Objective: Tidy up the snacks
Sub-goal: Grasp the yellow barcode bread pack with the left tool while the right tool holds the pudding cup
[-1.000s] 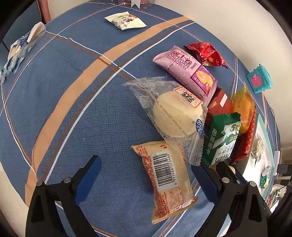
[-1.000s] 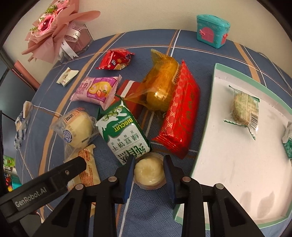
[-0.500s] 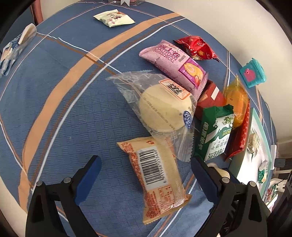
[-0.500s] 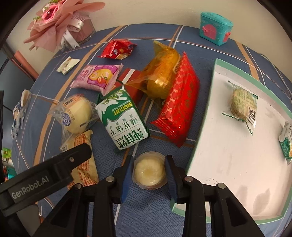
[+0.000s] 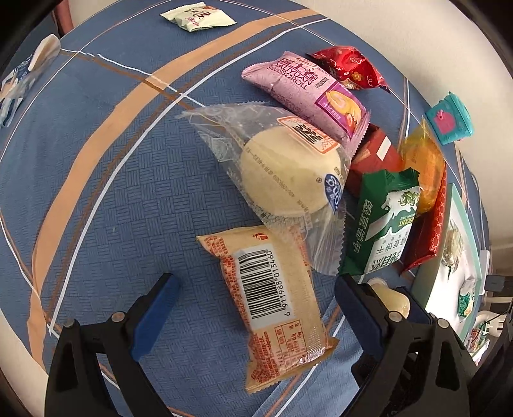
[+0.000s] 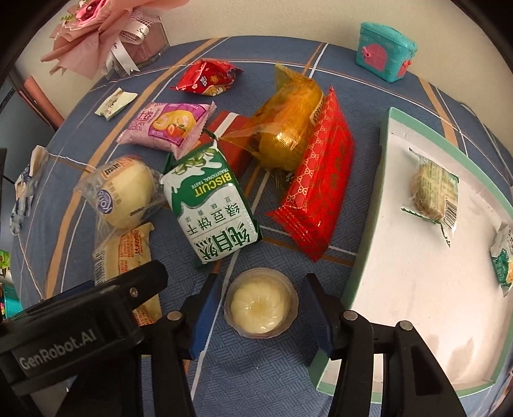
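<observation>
**Blue pads part around a jelly cup as snacks wait beside the tray**

Blue-padded jaws on my right gripper [image 6: 261, 309] have just been opening, and they now stand clear on either side of a small clear jelly cup [image 6: 261, 303] that sits on the blue patterned tablecloth [image 5: 105, 205]; I see a gap between each pad and the cup's rim, so nothing is gripped. The cup rests just left of the white tray [image 6: 416, 288] with its green rim, where two small wrapped biscuits already lie, one mid-tray [image 6: 431, 192] and one at the far right edge [image 6: 502, 256].

My left gripper [image 5: 253, 295] hangs wide open and empty over an orange-printed bread packet [image 5: 272, 304] lying barcode up between its fingers, touched by neither pad. Overlapping that packet's far end is a clear bag holding a pale round bun [image 5: 282, 170]. Beyond it lies a pink Swiss roll packet [image 5: 307, 93], with a small red sweet wrapper [image 5: 349, 69] behind that.

A green biscuit pack [image 6: 210, 205] lies just beyond the cup, beside a long red packet [image 6: 317, 189] and an amber cellophane bag [image 6: 288, 128] leaning on it. A red box [image 6: 232, 134] shows partly beneath them. Near the wall stand a teal toy chest [image 6: 386, 53] and a pink bouquet [image 6: 102, 35]; a pale sachet [image 5: 200, 16] lies apart.
</observation>
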`<state>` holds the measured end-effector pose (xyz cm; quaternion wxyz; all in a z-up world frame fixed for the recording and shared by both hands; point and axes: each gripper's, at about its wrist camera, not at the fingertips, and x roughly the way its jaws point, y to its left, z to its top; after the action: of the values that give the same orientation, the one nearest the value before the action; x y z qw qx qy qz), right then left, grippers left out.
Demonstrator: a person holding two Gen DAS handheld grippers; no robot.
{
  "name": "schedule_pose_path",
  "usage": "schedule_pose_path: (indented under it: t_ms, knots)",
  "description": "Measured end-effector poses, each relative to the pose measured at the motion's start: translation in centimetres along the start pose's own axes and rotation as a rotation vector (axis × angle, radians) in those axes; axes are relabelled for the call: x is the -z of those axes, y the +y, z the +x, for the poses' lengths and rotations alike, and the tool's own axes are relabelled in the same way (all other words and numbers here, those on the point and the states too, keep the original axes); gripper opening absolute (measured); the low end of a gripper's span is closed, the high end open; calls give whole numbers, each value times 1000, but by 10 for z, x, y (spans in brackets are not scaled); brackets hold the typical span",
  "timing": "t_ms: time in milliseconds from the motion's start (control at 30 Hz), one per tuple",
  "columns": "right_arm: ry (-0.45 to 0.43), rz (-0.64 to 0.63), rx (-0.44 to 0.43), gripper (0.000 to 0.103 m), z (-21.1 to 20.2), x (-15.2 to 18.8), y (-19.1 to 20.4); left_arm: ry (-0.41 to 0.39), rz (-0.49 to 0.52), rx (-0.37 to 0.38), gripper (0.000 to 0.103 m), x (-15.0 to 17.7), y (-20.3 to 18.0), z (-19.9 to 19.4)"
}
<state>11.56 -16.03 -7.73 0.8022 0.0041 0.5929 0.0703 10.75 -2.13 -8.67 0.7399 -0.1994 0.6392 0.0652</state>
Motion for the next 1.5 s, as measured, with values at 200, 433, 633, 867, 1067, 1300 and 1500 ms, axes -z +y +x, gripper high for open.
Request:
schedule_pose_path:
  t_ms: [200,433,633,867,1067,1300,1500]
  knots:
    - [7,-22,20,61,4,0,8,11,4,52,94,4,8,-1]
    - [37,4,-18,61,5,4,14,4,7,126,61,11,-4,-4]
    - [62,11,-45,60,7,10,18,5,29,145,44,17,-11,-4]
    - [50,-5,4,57,11,13,32,4,29,137,43,18,-21,-3]
    - [39,-24,25,51,18,14,36,6,16,146,43,12,-4,-4]
    - [40,-24,26,49,14,17,30,1,20,136,42,13,-10,-5]
    - [48,18,-1,46,8,15,19,-10,29,143,39,13,-13,-10]
